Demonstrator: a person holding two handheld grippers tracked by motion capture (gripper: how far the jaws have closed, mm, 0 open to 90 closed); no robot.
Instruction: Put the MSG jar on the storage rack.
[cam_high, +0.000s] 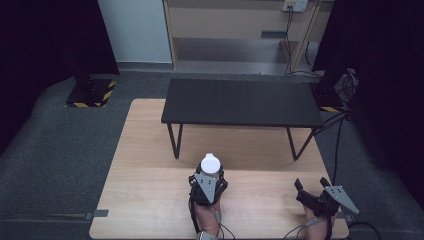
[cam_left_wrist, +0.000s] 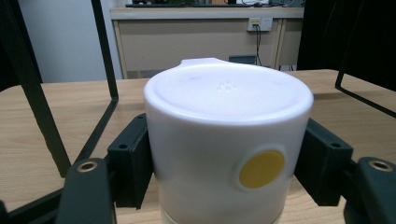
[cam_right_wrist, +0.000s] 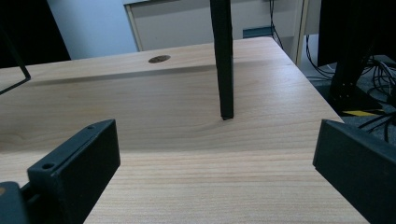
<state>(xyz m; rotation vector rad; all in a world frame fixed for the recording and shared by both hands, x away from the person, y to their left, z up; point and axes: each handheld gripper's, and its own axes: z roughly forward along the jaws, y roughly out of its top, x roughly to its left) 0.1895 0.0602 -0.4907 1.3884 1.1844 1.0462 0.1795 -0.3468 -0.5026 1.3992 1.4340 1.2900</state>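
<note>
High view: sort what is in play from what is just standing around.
In play:
- white container, with yellow dot, clamped between the jaws
- left gripper, shut on it
- right gripper, jaws apart, holding nothing

Just there:
- black shelf on the wooden table
- wall socket with cables

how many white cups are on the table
1. The white cup stands upside down on the wooden table, between the jaws of the left hand-held gripper. None elsewhere that I can see.

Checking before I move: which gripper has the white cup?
The left gripper: its jaws press both sides of the white cup. The right gripper is open over bare table.
</note>
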